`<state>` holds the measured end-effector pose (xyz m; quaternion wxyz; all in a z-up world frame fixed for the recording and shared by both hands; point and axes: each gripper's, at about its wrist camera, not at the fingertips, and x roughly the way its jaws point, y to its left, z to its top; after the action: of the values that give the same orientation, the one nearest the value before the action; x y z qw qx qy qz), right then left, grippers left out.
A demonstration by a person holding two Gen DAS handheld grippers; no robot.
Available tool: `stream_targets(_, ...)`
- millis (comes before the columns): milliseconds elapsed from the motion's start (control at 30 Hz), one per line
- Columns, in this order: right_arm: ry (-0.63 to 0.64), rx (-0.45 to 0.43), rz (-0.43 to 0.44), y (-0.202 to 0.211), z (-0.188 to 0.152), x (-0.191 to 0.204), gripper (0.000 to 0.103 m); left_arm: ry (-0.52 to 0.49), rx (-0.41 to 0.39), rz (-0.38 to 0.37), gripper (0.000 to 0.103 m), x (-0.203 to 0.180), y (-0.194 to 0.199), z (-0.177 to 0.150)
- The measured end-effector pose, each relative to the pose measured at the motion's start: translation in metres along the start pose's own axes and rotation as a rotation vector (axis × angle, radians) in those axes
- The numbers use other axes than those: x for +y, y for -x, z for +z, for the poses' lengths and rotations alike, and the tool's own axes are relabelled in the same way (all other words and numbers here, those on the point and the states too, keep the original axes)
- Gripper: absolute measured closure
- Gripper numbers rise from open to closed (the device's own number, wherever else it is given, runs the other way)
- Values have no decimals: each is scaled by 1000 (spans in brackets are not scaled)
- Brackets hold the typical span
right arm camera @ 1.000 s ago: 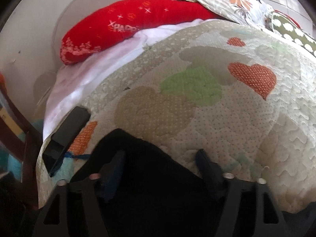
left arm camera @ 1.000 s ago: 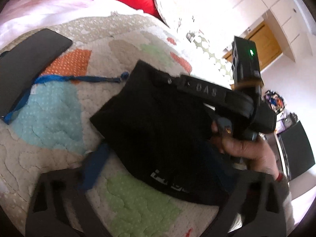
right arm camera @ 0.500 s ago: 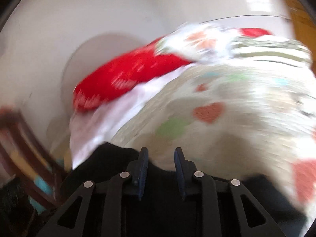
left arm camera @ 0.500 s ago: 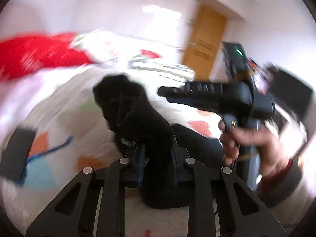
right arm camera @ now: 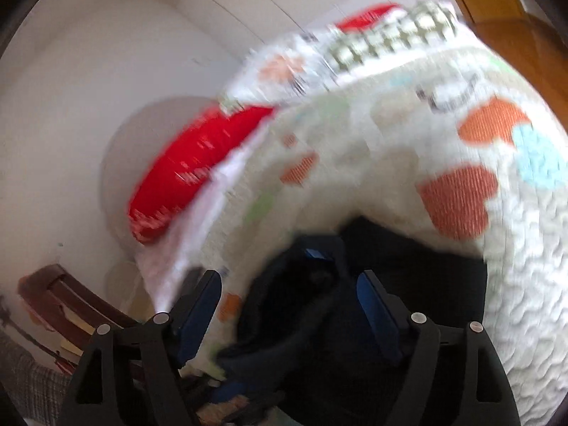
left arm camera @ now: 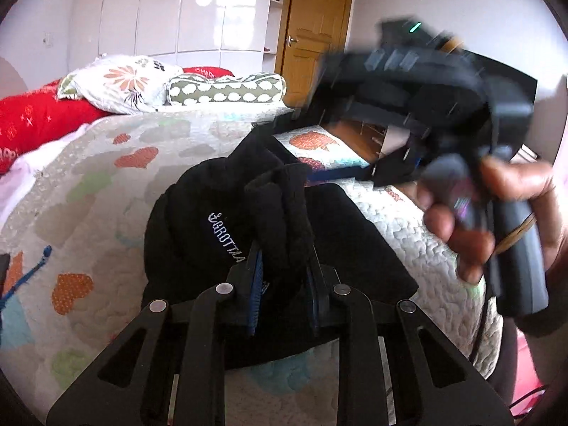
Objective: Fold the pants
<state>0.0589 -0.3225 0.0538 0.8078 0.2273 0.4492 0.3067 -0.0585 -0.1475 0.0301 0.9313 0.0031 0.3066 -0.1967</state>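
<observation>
Left wrist view shows my left gripper point(left arm camera: 284, 269) clenched on the bunched black pants point(left arm camera: 248, 209) near the quilt's point(left arm camera: 88, 177) right edge, my right gripper point(right arm camera: 287, 305) released, so I fear the one-sided hold lets the fold collapse.

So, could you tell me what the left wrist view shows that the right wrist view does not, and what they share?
Only the left wrist view shows the left gripper shut on a bunched fold of the black pants, their white lettering, the right hand holding its tool, and the whole wooden door. Only the right wrist view shows the right gripper open over the pants, plus a dark wooden chair. Both show the heart-patterned quilt, the red pillow and the green patterned pillow.
</observation>
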Motion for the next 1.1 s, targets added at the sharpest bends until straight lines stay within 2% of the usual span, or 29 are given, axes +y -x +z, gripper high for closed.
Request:
stream_targets(67, -57, 81, 18, -19, -10, -11, 26, -6, 6, 2, 83, -5, -1, -5)
stream_targets(200, -103, 103, 116, -37, -18, -12, 26, -17, 22, 7, 83, -10, -3, -10)
stream_targets(300, -36, 125, 79, -45, -19, 0, 28, -25, 23, 16, 83, -15, -1, -11)
stream_targets(367, 81, 103, -2, -44, -20, 13, 69, -18, 30, 15, 83, -14, 1, -10)
stream_targets(400, 118, 91, -26, -40, -18, 18, 75, -12, 26, 9, 83, -14, 3, -7)
stream_targets(467, 165, 46, 4, -23, -15, 23, 79, -12, -3, -27, 83, -18, 15, 3)
stream_targets(567, 229, -42, 6, 11, -16, 29, 79, -24, -10, -110, 83, -30, 20, 15)
stream_targets(633, 219, -64, -10, 29, -18, 17, 79, -13, 46, -177, 83, -38, 9, 10)
stream_targets(700, 172, -46, -81, 32, -24, -8, 79, -22, 128, -219, 83, -44, -4, -3)
stream_targets(733, 149, -32, -144, 29, -28, -23, 78, -33, 161, -210, 83, -45, -8, -10)
stream_targets(767, 121, -23, -233, 23, -31, -41, 71, -38, 179, -206, 83, -44, -10, -13)
stream_targets(800, 103, -14, -285, 17, -32, -53, 66, -32, 201, -207, 83, -38, -10, -17)
stream_targets(833, 84, -4, -314, 13, -34, -62, 56, -25, 206, -205, 83, -34, -8, -17)
stream_targets(933, 42, -42, -250, 32, -35, -71, 53, -12, 163, -178, 83, -16, 8, -4)
stream_targets(967, 49, -72, -263, 43, -34, -68, 53, -10, 148, -164, 83, -11, 11, 1)
stream_targets(1067, 81, -162, -378, 75, -26, -57, 53, 1, 105, -103, 83, 6, 11, 20)
stream_targets(1100, 94, -183, -373, 82, -25, -53, 53, 9, 100, -103, 83, 9, 9, 25)
